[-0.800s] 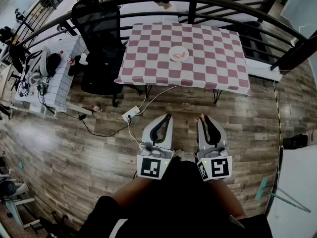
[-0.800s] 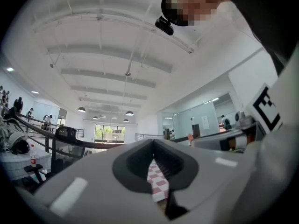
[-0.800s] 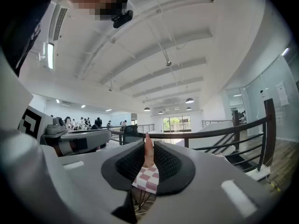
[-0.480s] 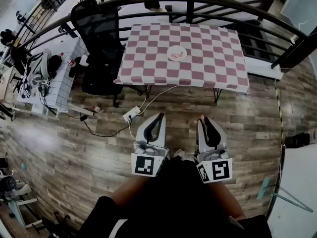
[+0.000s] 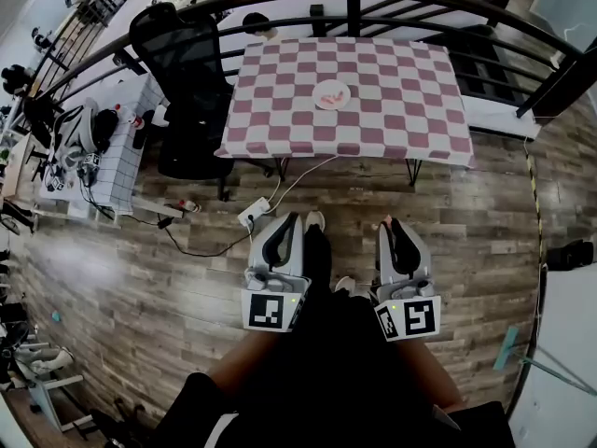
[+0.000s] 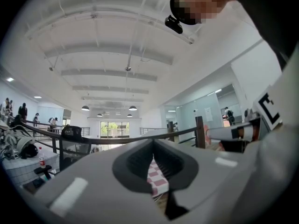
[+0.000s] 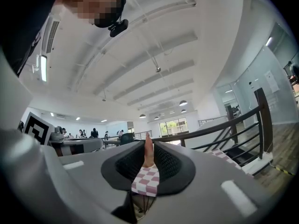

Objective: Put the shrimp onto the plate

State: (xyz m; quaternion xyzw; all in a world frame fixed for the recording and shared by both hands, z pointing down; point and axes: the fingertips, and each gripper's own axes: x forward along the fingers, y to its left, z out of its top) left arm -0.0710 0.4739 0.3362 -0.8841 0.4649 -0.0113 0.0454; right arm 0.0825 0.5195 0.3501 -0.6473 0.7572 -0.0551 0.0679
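At the tips of the right gripper (image 5: 383,223) sits the shrimp (image 7: 148,149). The right gripper view shows it standing upright, pinched between the jaws' dark ribbed faces, which are closed only as far as its body allows. The left gripper (image 6: 152,158) carries nothing. Its jaws meet at the tips and leave only a narrow slit lower down, through which the checked cloth (image 6: 155,181) shows. Both grippers are held level over the wooden floor (image 5: 168,278), well apart from the table (image 5: 280,110). The plate (image 5: 323,101) lies near the middle of that table, with pink bits on it too small to make out.

Against the frames of a moment ago, the grippers stand further apart, and a dark leg (image 5: 317,259) with a pale shoe (image 5: 314,220) has come forward between them. The shrimp is at the right tips as before.

Only the head view shows the plate and the black chair (image 5: 187,73) at the table's left side; the shrimp there is a mere orange speck. The gripper views alone show the jaws' inner faces and the ceiling (image 6: 117,41). The left gripper view also catches the other gripper's marker cube (image 6: 267,112) at its right edge.
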